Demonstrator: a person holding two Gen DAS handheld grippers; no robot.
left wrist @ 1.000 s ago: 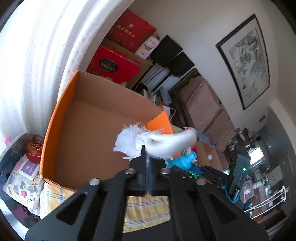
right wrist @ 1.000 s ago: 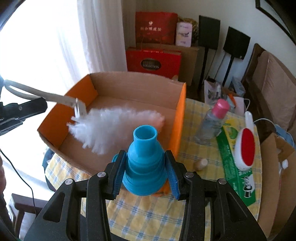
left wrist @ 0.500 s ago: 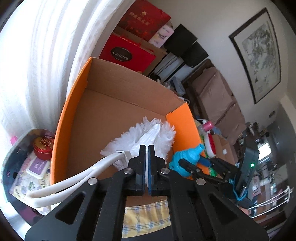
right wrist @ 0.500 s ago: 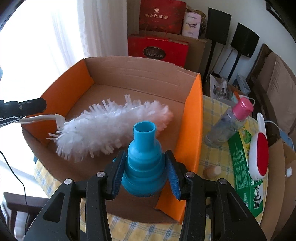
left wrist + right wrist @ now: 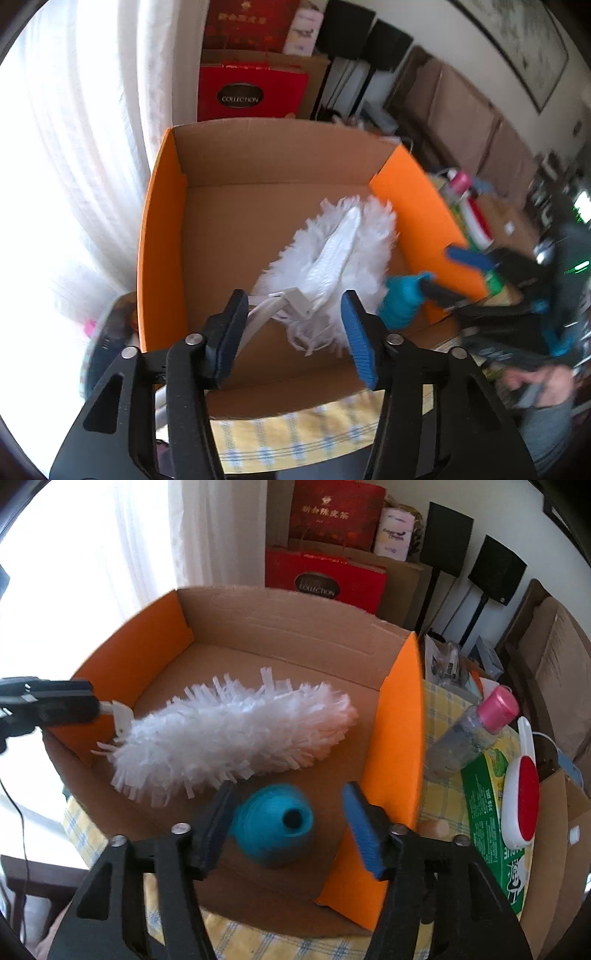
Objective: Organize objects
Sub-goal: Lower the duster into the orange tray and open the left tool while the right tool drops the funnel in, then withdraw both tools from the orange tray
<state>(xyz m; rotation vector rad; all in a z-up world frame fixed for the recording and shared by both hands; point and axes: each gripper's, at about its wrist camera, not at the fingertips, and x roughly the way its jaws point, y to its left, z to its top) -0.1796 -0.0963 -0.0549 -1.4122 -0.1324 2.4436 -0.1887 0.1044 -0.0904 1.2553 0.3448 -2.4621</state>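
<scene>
An open cardboard box (image 5: 288, 627) with orange flaps stands on the checked tablecloth; it also shows in the left wrist view (image 5: 162, 236). A white fluffy duster (image 5: 229, 731) lies inside it, also seen in the left wrist view (image 5: 332, 251). My left gripper (image 5: 291, 332) is open just behind the duster's white handle (image 5: 266, 306), not holding it. A blue collapsible funnel (image 5: 273, 823) lies on its side in the box's near right corner, blurred. My right gripper (image 5: 288, 823) is open around the funnel, its pads apart from it.
Right of the box lie a clear bottle with a pink cap (image 5: 469, 734), a red and white lint brush (image 5: 521, 782) and a green package (image 5: 491, 819). Red gift bags (image 5: 325, 576) stand behind the box. A white curtain (image 5: 129, 546) hangs at left.
My left gripper opened and let go of the duster, which now rests in the box. My right gripper opened and the funnel dropped onto its side in the box.
</scene>
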